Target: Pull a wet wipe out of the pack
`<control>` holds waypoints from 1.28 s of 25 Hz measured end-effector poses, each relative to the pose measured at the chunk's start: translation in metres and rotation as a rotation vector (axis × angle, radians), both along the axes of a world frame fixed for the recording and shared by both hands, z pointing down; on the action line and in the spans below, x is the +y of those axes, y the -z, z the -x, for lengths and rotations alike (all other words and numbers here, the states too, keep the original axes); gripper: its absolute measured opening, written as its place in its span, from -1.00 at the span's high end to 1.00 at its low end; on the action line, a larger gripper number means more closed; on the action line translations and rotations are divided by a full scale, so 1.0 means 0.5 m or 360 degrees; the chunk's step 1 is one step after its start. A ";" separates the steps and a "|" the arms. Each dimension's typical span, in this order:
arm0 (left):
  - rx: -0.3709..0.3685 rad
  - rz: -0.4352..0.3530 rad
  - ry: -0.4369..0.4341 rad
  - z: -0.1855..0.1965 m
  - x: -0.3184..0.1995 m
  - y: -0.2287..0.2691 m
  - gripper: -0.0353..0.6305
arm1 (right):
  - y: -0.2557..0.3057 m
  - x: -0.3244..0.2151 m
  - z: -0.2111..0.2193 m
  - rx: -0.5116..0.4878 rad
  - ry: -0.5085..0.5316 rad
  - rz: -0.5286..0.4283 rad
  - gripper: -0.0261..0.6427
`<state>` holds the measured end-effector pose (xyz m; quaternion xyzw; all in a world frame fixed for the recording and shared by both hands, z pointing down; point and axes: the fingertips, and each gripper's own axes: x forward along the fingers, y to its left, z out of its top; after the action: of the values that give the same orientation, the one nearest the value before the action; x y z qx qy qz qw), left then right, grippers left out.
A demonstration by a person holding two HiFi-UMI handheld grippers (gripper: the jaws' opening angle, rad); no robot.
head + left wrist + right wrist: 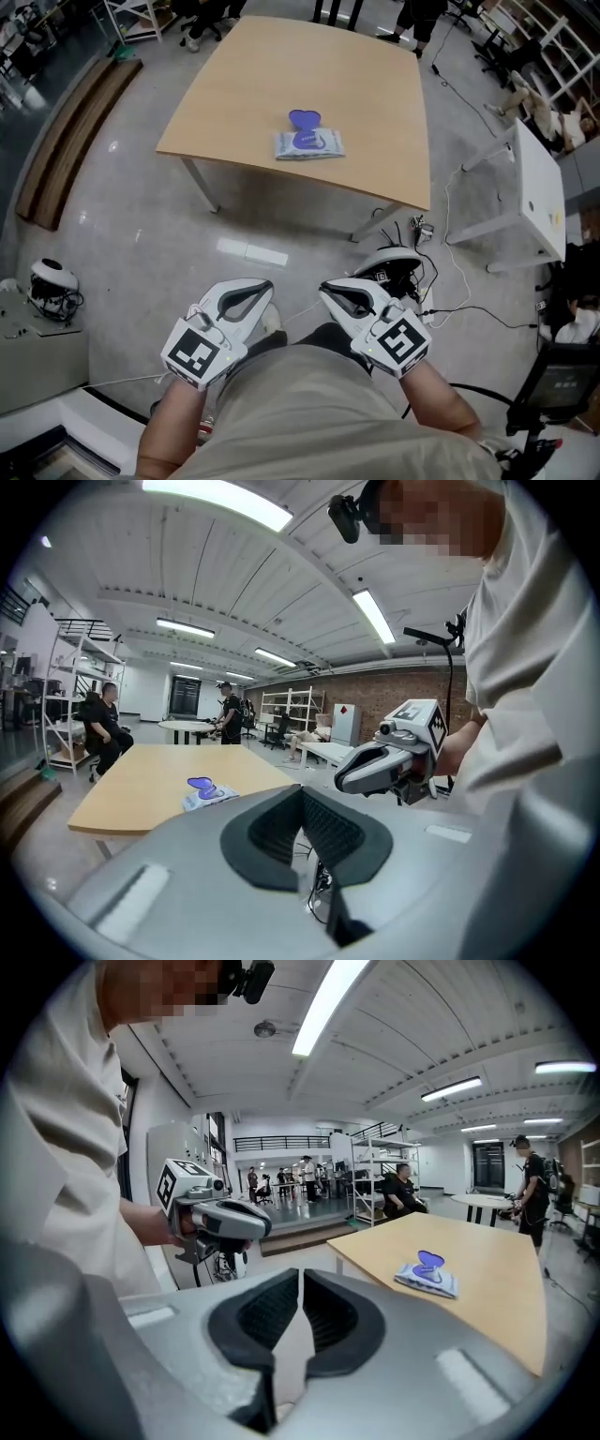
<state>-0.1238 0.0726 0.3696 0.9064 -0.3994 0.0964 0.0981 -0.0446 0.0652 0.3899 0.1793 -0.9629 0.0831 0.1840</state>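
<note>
Head view: left hand-held gripper [265, 285] and right hand-held gripper [324, 289] were closed, empty — the unpinned pack [309, 143] might lift when tugged.

Print on the wipe pack [309, 143] is too tiny to read, same for its opening. Both forearms [169, 436] get cropped at the head view's bottom edge.

The wet wipe pack [309, 144] lies flat on the bench [281, 75] ahead of me, near the front edge and about midway along it. It is a soft, pale blue-white rectangular pouch with a purple patch on top. Its purple flip lid [304, 119] is open, raised at the side of the pack farthest from me. I cannot tell whether a wipe pokes out of the opening.
</note>
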 end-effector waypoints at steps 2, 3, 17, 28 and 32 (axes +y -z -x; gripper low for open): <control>0.0017 0.0019 -0.0023 0.025 -0.022 -0.005 0.88 | -0.005 -0.019 0.028 0.0006 -0.0033 0.0002 0.87; 0.0017 0.0010 -0.0040 0.035 -0.033 -0.010 0.88 | -0.008 -0.026 0.038 0.0014 -0.0044 0.0002 0.87; 0.0036 -0.0004 -0.0126 0.068 -0.202 -0.037 0.88 | -0.032 -0.188 0.081 0.0083 -0.0110 0.0027 0.87; -0.0050 0.0094 -0.0079 0.032 -0.448 -0.058 0.88 | -0.042 -0.447 0.064 0.0019 -0.0009 0.0011 0.87; -0.0087 0.0123 -0.0059 0.010 -0.546 -0.068 0.88 | -0.059 -0.548 0.039 0.0030 0.0009 0.0039 0.87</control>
<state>-0.1287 -0.2003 0.4035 0.9062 -0.3812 0.1382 0.1201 -0.0642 -0.2087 0.4194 0.1750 -0.9605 0.0926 0.1954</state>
